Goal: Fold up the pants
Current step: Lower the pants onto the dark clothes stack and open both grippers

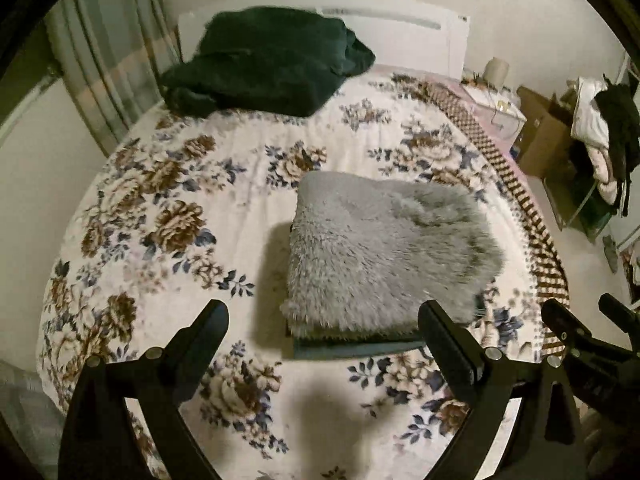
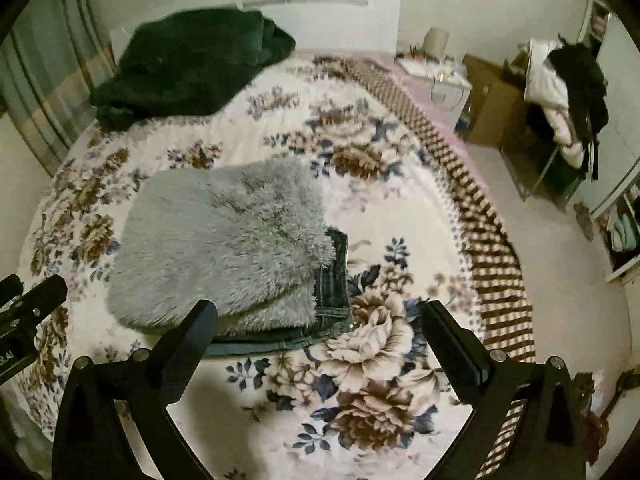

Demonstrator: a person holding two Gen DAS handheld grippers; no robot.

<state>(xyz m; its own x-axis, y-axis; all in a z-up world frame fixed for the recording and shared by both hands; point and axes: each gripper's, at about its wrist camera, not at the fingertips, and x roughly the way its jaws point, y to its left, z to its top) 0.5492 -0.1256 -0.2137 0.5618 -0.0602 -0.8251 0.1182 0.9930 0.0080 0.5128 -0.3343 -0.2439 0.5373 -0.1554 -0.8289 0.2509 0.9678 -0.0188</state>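
While both my left gripper (image 1: 322, 320) and right gripper (image 2: 320, 322) hang released and empty, the folded grey fuzzy pants (image 1: 384, 252) lie just ahead on jeans (image 2: 334, 280); I judge edges need squaring.

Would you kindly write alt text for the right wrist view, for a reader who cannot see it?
A folded grey fluffy garment lies on folded jeans on a flowered bedspread, seen from above between the fingers of the open, empty right claw. A dark green blanket is heaped near the headboard.

2 folded pants (image 1: 384, 252) stacked, 1 dk green blanket (image 1: 264, 60), 1 cardboard box (image 1: 540, 132).
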